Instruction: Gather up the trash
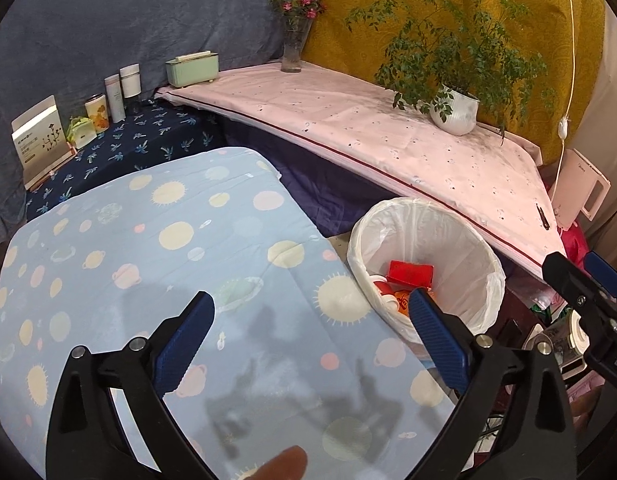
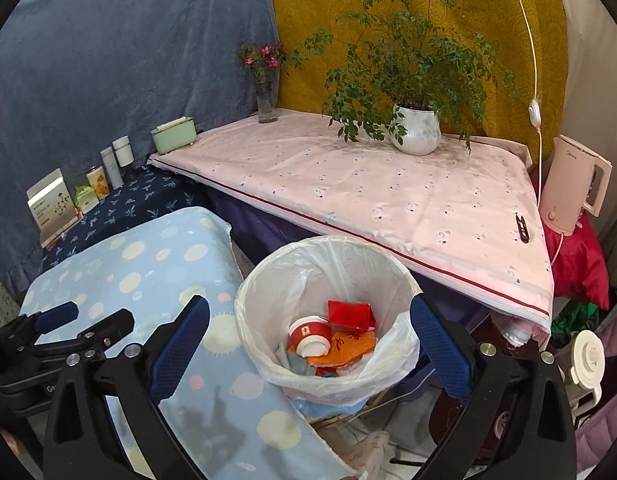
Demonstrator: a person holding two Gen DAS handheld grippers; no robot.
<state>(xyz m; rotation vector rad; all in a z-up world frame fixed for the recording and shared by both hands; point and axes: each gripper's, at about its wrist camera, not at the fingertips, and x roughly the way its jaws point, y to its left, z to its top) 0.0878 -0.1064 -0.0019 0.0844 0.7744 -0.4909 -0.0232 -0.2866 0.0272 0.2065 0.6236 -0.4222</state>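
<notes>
Both hand-held grippers spread and empty, right hand-held gripper [image 2: 310, 320] above trash bin [image 2: 268, 280], left hand-held gripper [image 1: 310, 316] beside it

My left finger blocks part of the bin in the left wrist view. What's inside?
Observer: A red cup lies on its side in the bin, next to a red carton and an orange wrapper.
Operator: Is the right gripper carrying anything?
Observer: No. The right gripper is open and empty, pointing at the bin.
Operator: What's the pink thing cut off at my far right?
Observer: A kettle, upright, with a red cloth under it.
</notes>
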